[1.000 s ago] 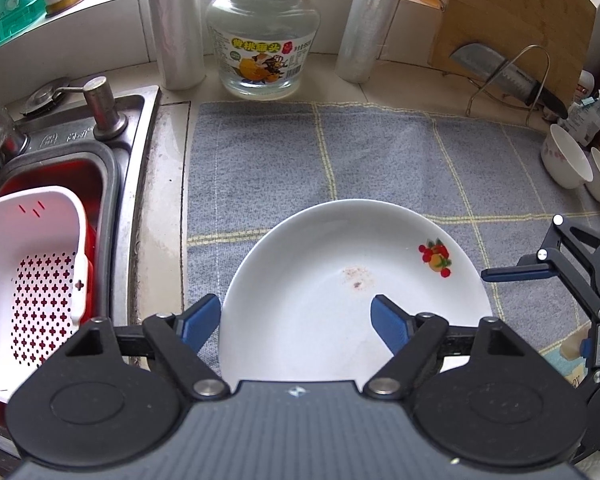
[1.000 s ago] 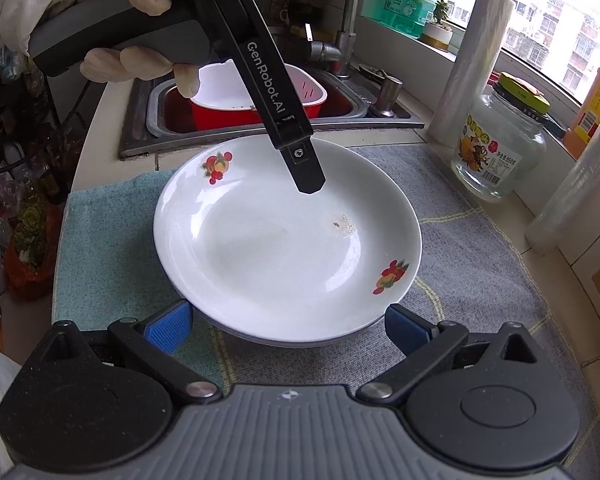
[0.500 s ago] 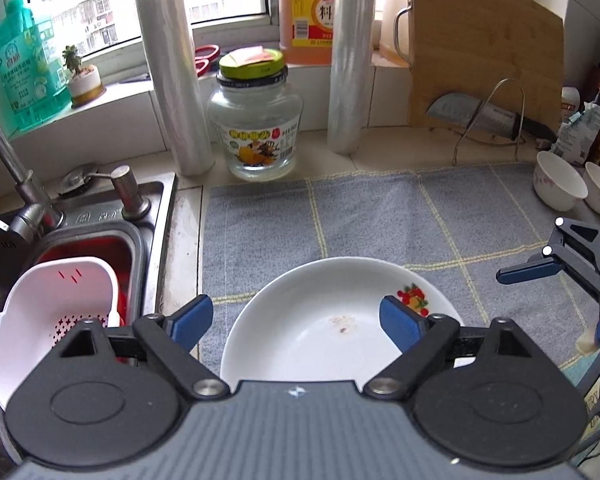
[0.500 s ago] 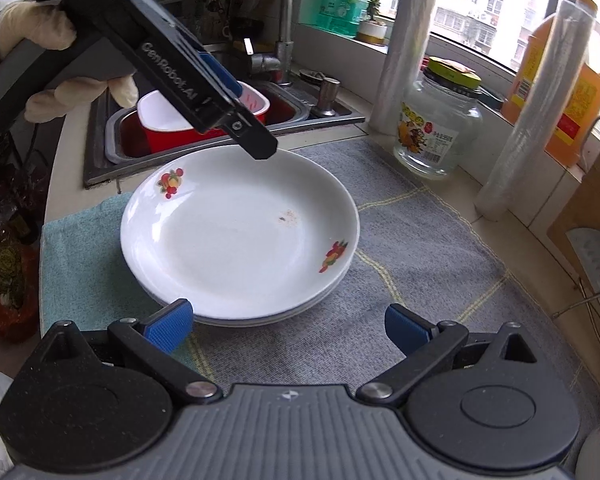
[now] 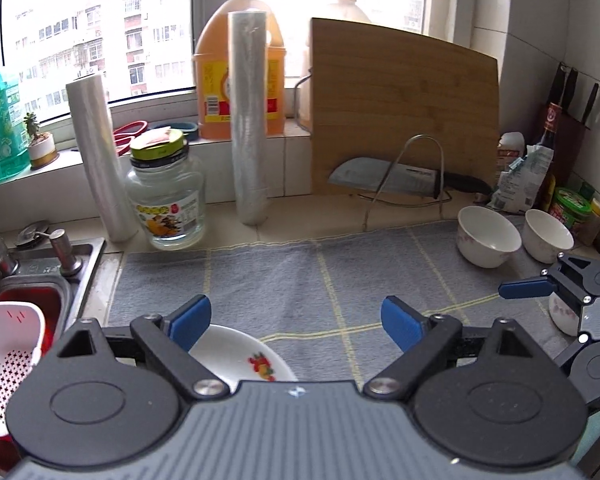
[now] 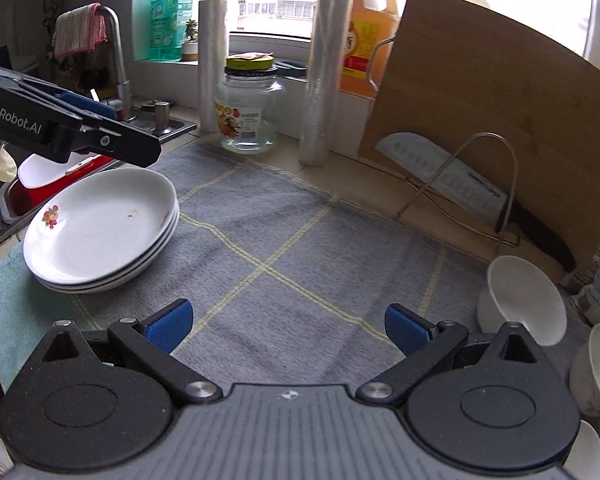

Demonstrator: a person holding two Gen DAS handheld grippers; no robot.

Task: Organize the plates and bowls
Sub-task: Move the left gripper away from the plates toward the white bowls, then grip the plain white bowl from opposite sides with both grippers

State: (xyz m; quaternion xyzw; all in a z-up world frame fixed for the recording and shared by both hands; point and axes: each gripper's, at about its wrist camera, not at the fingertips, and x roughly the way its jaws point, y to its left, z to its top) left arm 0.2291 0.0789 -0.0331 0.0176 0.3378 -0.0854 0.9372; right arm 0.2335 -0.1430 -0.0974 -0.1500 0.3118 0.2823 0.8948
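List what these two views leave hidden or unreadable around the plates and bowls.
- Plate stack, left wrist view: mostly hidden behind the left gripper.
- Third bowl, left wrist view: partly covered by the right gripper.
- Bowls at the right edge, right wrist view: cut off by the frame.
- Jar label, right wrist view: print too small to read.

In the left wrist view, the left claw's body hides most of the plate [image 5: 240,356]. A bowl [image 5: 562,310] at the right sits half behind the right claw [image 5: 528,289]. In the right wrist view, two bowls [image 6: 596,368] are cut off at the right edge.
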